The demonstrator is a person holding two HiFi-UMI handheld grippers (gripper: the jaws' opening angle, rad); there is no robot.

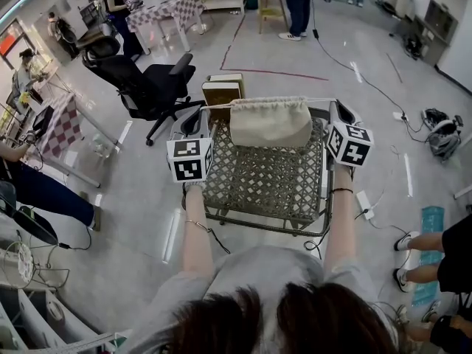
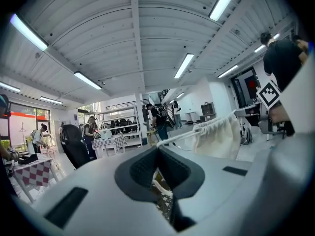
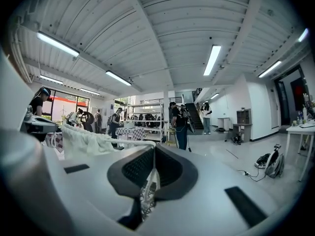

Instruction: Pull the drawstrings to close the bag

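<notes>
A cream cloth bag [image 1: 271, 122] hangs gathered between my two grippers, above a woven lattice table [image 1: 265, 179]. Its white drawstring [image 1: 220, 105] runs taut from the bag's left top corner into my left gripper [image 1: 204, 110], which is shut on it. On the other side a second drawstring [image 1: 319, 99] leads to my right gripper [image 1: 334, 105], also shut on it. In the left gripper view the drawstring [image 2: 179, 137] comes from the bag [image 2: 219, 136] to the closed jaws [image 2: 158, 150]. In the right gripper view the drawstring [image 3: 129, 143] reaches the jaws [image 3: 154, 149] from the bag [image 3: 81, 140].
A black office chair [image 1: 147, 83] stands left of the table, and a brown box [image 1: 223, 88] sits just beyond it. Cables [image 1: 369, 87] cross the floor at the right. Seated people's legs [image 1: 424, 264] are at the right, and checkered tables [image 1: 63, 127] at the left.
</notes>
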